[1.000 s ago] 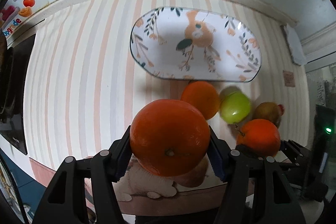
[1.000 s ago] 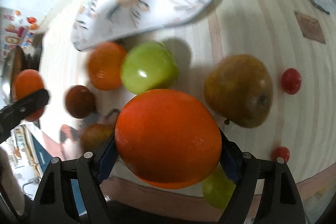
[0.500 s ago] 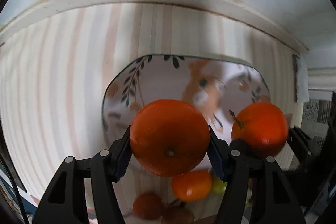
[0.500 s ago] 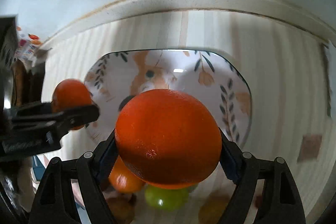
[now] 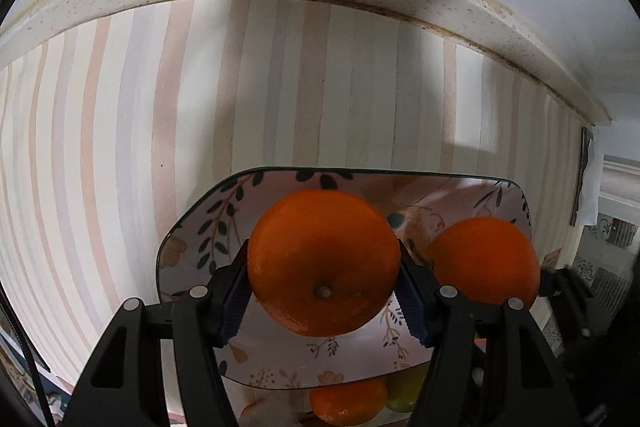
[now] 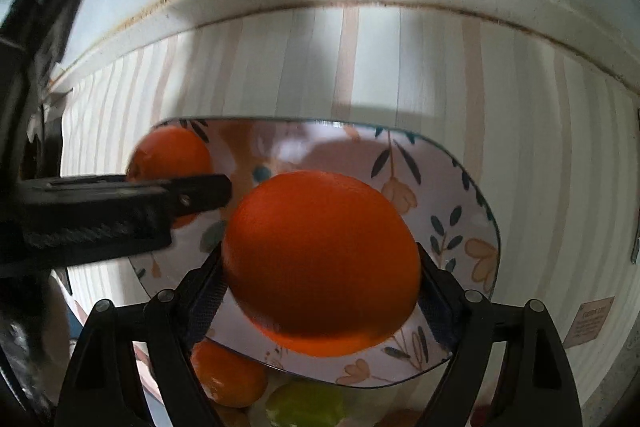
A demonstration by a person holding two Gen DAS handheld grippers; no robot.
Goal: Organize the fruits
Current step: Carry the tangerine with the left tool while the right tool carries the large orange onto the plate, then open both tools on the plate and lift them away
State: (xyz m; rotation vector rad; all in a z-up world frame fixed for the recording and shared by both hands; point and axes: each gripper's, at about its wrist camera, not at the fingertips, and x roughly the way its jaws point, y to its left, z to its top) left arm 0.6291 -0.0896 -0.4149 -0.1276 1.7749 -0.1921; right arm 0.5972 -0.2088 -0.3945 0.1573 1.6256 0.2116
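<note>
Left wrist view: left gripper (image 5: pixel 322 291) clamped on an orange (image 5: pixel 323 261), blue pads on its two sides, stem scar toward the camera. It hangs over the floral plate (image 5: pixel 192 255) on the striped desk (image 5: pixel 120 131). The second orange (image 5: pixel 486 261) sits to the right, over the plate's right part. More fruit shows below the plate's near rim: a small orange (image 5: pixel 346 401) and a green one (image 5: pixel 402 393).

Right wrist view: right gripper (image 6: pixel 320 291) has the second orange (image 6: pixel 322 261) between its fingers, and the fingers are opening. Cannot tell if the pads have broken contact yet, or if the fruit is seated on the plate (image 6: pixel 476 223). The left gripper (image 6: pixel 188 193) crosses in from the left with its orange (image 6: pixel 170 153) partly hidden behind it.

Handling, my read: oranges are firm, moderately heavy, waxy and round, so they roll on release. Grip across the widest girth, set down low in the plate's hollow.
</note>
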